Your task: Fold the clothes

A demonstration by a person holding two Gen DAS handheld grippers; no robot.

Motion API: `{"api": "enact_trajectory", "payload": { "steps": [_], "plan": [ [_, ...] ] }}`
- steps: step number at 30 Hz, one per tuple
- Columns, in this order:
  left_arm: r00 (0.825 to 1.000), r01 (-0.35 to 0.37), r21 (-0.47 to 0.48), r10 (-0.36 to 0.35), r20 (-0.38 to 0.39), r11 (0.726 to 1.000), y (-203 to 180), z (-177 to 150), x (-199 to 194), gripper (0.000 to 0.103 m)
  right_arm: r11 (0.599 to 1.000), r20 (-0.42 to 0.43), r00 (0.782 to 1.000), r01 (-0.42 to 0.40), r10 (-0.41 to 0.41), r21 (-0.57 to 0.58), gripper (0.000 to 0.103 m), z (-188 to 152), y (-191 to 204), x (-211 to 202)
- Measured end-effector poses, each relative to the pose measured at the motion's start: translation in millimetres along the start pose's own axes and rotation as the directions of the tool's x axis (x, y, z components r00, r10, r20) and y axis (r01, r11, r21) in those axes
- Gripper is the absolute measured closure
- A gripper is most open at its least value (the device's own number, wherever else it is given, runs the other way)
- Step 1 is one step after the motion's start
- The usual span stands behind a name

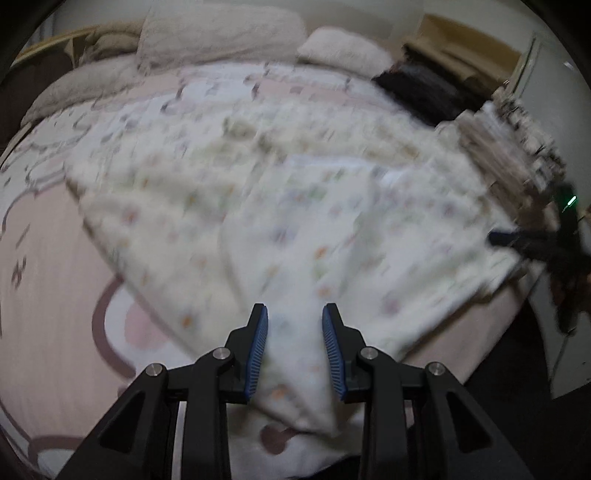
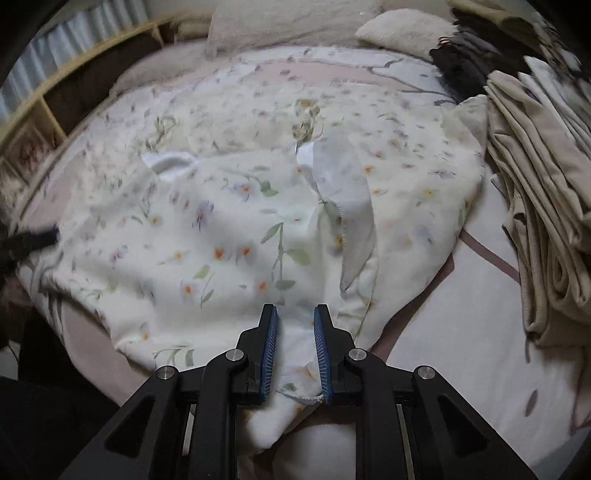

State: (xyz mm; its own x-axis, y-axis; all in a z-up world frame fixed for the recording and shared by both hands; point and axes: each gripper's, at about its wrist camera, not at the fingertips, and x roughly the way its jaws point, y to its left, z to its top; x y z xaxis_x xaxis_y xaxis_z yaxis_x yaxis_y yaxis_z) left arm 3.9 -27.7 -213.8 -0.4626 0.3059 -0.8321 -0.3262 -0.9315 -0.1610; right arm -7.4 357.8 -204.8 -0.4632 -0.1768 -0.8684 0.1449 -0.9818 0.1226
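A cream floral garment (image 1: pixel 280 206) lies spread on the bed, blurred in the left wrist view; it also shows in the right wrist view (image 2: pixel 229 229), with a flap turned back to show its pale lining (image 2: pixel 347 192). My left gripper (image 1: pixel 294 314) has its blue pads either side of a band of the garment's near edge, with a wide gap between them. My right gripper (image 2: pixel 294 314) straddles the garment's near hem in the same way, its pads apart. The right gripper also appears at the right edge of the left view (image 1: pixel 532 243).
The bed has a pink and white cartoon-print cover (image 1: pixel 55 258). A stack of folded beige clothes (image 2: pixel 543 221) sits at the right, with dark clothes (image 2: pixel 461 66) behind it. Fluffy pillows (image 2: pixel 295 22) lie at the head. A wooden shelf (image 2: pixel 44 110) is at the left.
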Motion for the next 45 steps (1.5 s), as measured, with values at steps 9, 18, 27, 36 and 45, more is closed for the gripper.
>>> {"api": "enact_trajectory", "payload": {
  "steps": [9, 18, 27, 36, 45],
  "plan": [
    [0.986, 0.003, 0.143, -0.027, 0.166, 0.990, -37, 7, -26, 0.073, 0.919, 0.105, 0.979, -0.202, 0.176, 0.340, 0.023, -11, -35, -61],
    [0.947, 0.135, 0.465, -0.252, 0.199, 0.875, -155, 12, -14, 0.073, 0.563, 0.133, 0.883, -0.397, 0.451, 0.725, 0.039, -73, -54, -18],
    [0.934, 0.116, 0.713, -0.321, 0.160, 0.692, -241, -13, 3, 0.065, 0.382, 0.271, 0.823, -0.490, 0.500, 0.784, 0.081, -69, -63, -5],
    [0.938, -0.070, 0.759, -0.215, 0.270, 0.648, -281, -3, 26, 0.061, 0.514, 0.192, 0.826, -0.492, 0.529, 0.703, 0.082, -26, -49, -29],
    [0.948, -0.009, 0.719, -0.223, 0.228, 0.695, -286, 17, 41, 0.089, 0.586, 0.156, 0.839, -0.486, 0.522, 0.648, 0.082, -16, -45, -42]
  ]
}}
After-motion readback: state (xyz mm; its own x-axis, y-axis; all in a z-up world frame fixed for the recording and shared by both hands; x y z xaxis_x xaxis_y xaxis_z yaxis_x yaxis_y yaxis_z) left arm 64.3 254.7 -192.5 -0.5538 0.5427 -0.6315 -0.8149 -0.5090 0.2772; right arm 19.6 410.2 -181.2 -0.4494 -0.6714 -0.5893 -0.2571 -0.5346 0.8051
